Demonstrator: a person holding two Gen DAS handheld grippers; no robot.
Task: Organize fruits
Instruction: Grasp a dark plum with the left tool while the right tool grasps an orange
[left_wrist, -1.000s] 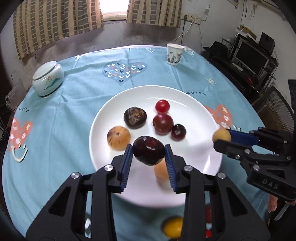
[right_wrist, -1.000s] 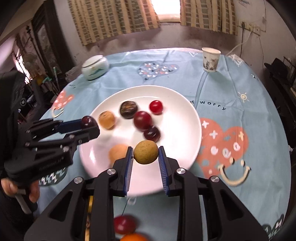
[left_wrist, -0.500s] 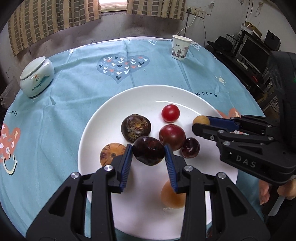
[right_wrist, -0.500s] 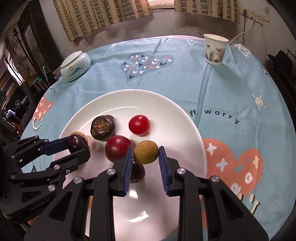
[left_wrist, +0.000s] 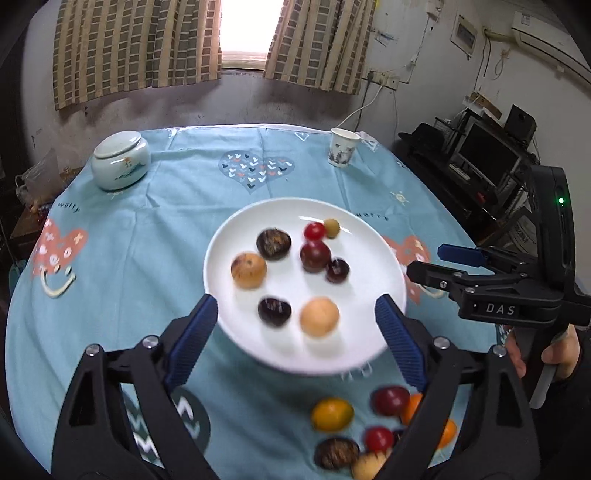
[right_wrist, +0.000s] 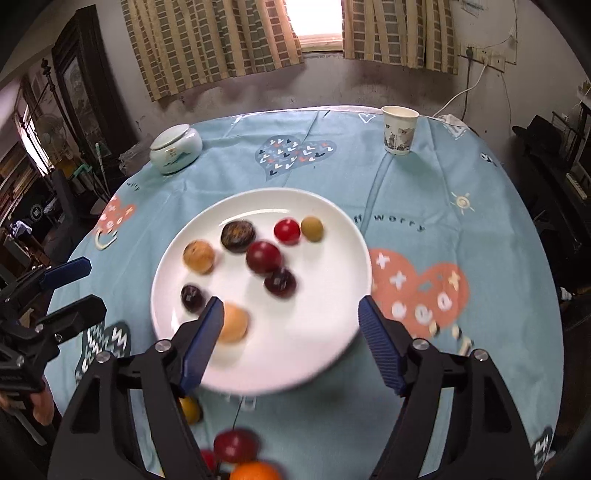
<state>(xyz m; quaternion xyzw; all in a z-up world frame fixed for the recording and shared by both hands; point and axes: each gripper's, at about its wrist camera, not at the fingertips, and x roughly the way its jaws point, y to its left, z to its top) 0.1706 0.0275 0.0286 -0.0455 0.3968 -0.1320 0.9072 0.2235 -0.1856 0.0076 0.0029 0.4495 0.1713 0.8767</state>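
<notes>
A white plate (left_wrist: 373, 266) (right_wrist: 332, 310) lies on the blue tablecloth with several small fruits. The dark plum (left_wrist: 274, 312) (right_wrist: 192, 297) lies at its near left. The small yellow-green fruit (left_wrist: 331, 227) (right_wrist: 312, 229) lies at its far side beside a red cherry tomato (left_wrist: 314, 231) (right_wrist: 287, 230). My left gripper (left_wrist: 297, 339) is open and empty over the plate's near edge. My right gripper (right_wrist: 290, 338) is open and empty above the plate's near part. Several loose fruits (left_wrist: 332, 413) (right_wrist: 234, 445) lie on the cloth in front of the plate.
A lidded ceramic jar (left_wrist: 120, 160) (right_wrist: 176, 147) stands at the far left of the table. A paper cup (left_wrist: 343, 151) (right_wrist: 399, 129) stands at the far right. Shelves with electronics (left_wrist: 480, 155) stand to the right of the table.
Both grippers opened and pulled back and up. The dark plum left my left gripper and the yellow-green fruit left my right gripper; both now lie on the plate.
</notes>
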